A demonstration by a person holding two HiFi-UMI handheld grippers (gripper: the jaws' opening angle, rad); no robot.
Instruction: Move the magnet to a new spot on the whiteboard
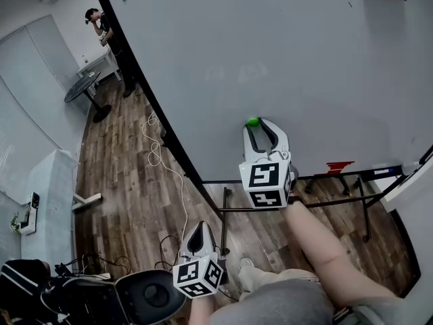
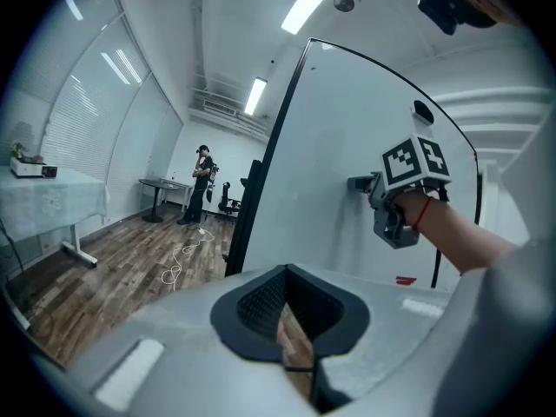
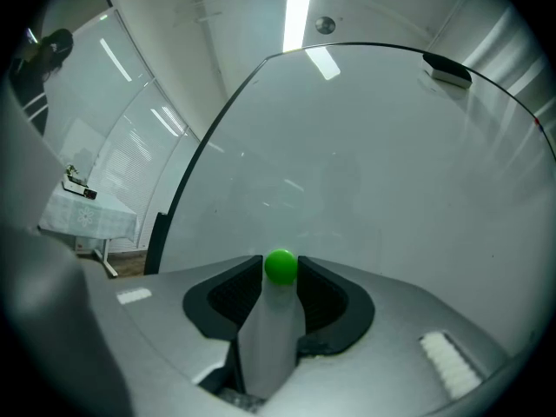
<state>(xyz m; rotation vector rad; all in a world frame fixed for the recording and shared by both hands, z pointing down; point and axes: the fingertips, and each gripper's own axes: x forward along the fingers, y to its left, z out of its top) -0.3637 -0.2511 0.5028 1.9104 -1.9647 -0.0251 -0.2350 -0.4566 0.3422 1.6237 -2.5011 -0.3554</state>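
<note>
While my right hand-held gripper [image 1: 258,122] is up against the whiteboard [image 1: 318,59], its jaws are closed on the magnet [image 1: 252,122], a small green ball right at their tips. In the right gripper view the magnet [image 3: 280,267] sits between the two dark pads, touched on both sides, with the pale whiteboard [image 3: 382,172] straight behind it. I cannot tell whether the ball is touching the surface.

From the head view, the magnet is low on the whiteboard, near its middle. It is above the dark stand [image 1: 304,188] and to the left of a short red mark [image 1: 338,166]. An eraser [image 3: 450,74] clings near the top edge, well apart from the magnet. My forearm [image 1: 325,249] reaches up to the gripper from the lower right.

My left hand-held gripper [image 1: 199,230] hangs low by my lap, over the wood floor [image 1: 128,175] and well away from the whiteboard's face. Its jaws are together and hold nothing; in the left gripper view only a thin slit between the pads shows the floor. That view also catches the right hand-held gripper [image 2: 354,182] pressed toward the whiteboard [image 2: 339,129], with its marker cube on top.

A white cable [image 1: 159,154] trails across the floor beside the whiteboard's left edge. Farther off, a person [image 1: 101,29] stands near a round table [image 1: 82,87].
</note>
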